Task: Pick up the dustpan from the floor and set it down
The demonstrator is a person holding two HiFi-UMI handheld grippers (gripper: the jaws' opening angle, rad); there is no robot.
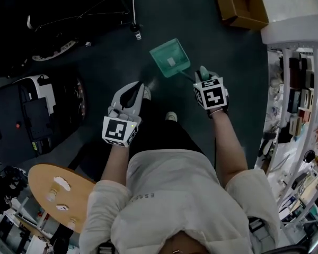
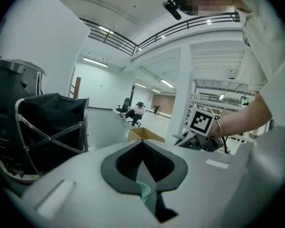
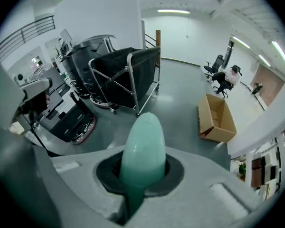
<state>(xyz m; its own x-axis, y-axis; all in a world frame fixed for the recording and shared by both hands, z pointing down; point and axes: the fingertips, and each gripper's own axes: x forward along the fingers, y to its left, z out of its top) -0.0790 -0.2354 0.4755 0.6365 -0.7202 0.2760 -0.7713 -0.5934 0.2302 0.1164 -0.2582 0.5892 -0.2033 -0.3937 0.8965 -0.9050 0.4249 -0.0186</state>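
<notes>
In the head view the teal dustpan (image 1: 170,57) hangs above the dark floor, ahead of my right gripper (image 1: 203,74). That gripper is shut on the dustpan's handle (image 3: 142,151), and the handle's rounded end pokes out past the jaws. A blurred teal mass (image 3: 2,108) fills the left edge of the right gripper view. My left gripper (image 1: 138,90) is held lower left of the pan and apart from it. Its jaws are together. A teal sliver (image 2: 143,192) shows low in the slit between them; I cannot tell what it is.
An open cardboard box (image 1: 241,4) lies on the floor at the far right, beside a white pillar base (image 1: 297,30). A black folding cart (image 3: 126,75) and a black machine (image 1: 37,115) stand to the left. A round wooden table (image 1: 55,192) is near left, with shelves (image 1: 302,115) on the right.
</notes>
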